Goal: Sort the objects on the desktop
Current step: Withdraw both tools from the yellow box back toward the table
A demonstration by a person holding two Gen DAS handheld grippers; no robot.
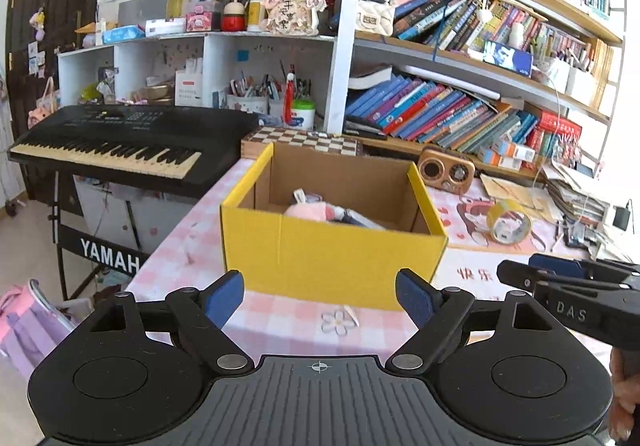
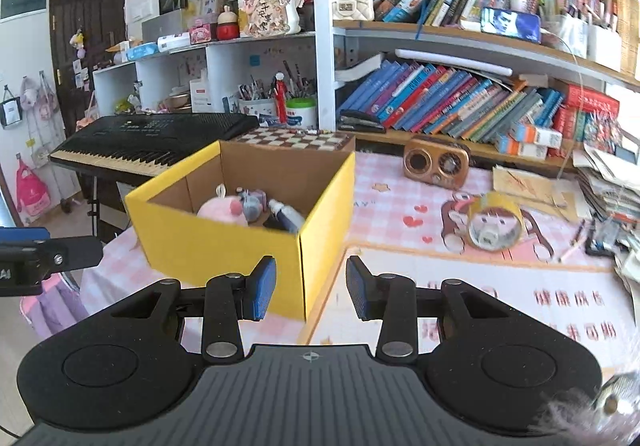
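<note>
A yellow cardboard box [image 1: 332, 258] stands open on the pink checked desk; it also shows in the right wrist view [image 2: 224, 246]. Inside it lie a pink plush toy [image 2: 220, 209], a small grey-purple item [image 2: 254, 201] and a dark tube [image 2: 286, 217]. A roll of yellow tape [image 2: 494, 226] lies on the desk right of the box, also in the left wrist view [image 1: 508, 221]. My left gripper [image 1: 320, 300] is open and empty, just in front of the box. My right gripper [image 2: 311, 288] is open and empty at the box's front right corner.
A brown retro radio [image 2: 436, 161] and a chessboard box [image 2: 296, 137] stand behind the box. Bookshelves [image 2: 460, 101] line the back. Paper stacks [image 2: 608, 185] crowd the right edge. A black keyboard [image 1: 120, 145] stands left of the desk.
</note>
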